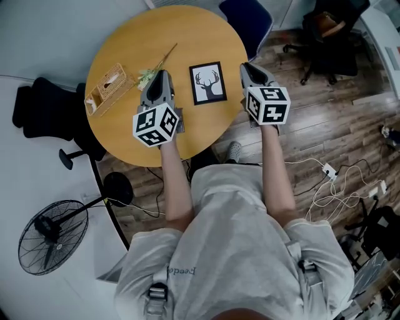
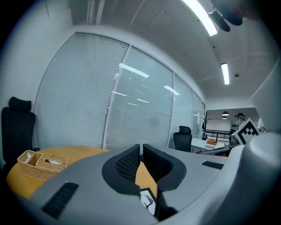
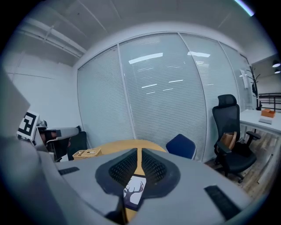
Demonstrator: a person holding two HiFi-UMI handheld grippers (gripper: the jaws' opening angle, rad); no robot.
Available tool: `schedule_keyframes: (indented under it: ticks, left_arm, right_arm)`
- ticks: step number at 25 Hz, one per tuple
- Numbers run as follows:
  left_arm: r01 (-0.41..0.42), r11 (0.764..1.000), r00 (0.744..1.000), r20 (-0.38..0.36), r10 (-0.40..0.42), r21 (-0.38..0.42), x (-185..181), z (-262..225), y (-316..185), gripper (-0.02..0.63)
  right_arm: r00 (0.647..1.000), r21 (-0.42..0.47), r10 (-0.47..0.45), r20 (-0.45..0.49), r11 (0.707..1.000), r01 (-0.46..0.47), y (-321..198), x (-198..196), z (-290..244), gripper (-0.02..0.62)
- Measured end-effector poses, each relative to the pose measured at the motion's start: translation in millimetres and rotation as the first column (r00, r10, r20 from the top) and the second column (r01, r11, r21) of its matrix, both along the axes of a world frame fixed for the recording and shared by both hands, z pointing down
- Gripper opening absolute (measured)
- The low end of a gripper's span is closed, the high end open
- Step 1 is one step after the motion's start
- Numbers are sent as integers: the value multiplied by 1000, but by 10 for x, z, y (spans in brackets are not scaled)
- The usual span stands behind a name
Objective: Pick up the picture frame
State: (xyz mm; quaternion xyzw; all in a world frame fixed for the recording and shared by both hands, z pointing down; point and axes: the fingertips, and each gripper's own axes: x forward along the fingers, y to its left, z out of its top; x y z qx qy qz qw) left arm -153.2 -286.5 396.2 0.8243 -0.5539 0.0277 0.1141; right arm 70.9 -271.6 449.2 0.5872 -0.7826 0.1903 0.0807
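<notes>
The picture frame, black-edged with a deer-antler print, lies flat on the round wooden table. My left gripper hovers just left of it, jaws shut and empty. My right gripper is just right of the frame at the table's right edge, also shut with nothing held. In the left gripper view the closed jaws leave only a corner of the frame showing below them. The right gripper view has the frame beneath the closed jaws. Neither gripper touches the frame.
A wicker basket sits at the table's left side, with a dried flower stem lying beside it. A blue chair stands behind the table, black office chairs to the right, a floor fan at lower left, cables on the floor.
</notes>
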Motion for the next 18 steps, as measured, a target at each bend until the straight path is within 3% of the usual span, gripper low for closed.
schedule_keyframes:
  ticks: [5,8,18]
  left_arm:
    - [-8,1000,1000,9,8,5,33,-12,-87,37]
    - [-11,1000,1000,21,11,-5,38,10,-149,143]
    - [-30,998,998,46,33,-46,-3,177,-379,152]
  right_arm:
    - [1000,6,20,-18,1000,-20,-19,47,-27,59]
    - [999,-2,26,-22,1000,-26,-50,56,-7,124]
    - [999,-37,37,-5,999,-37,-252,-63,117,155]
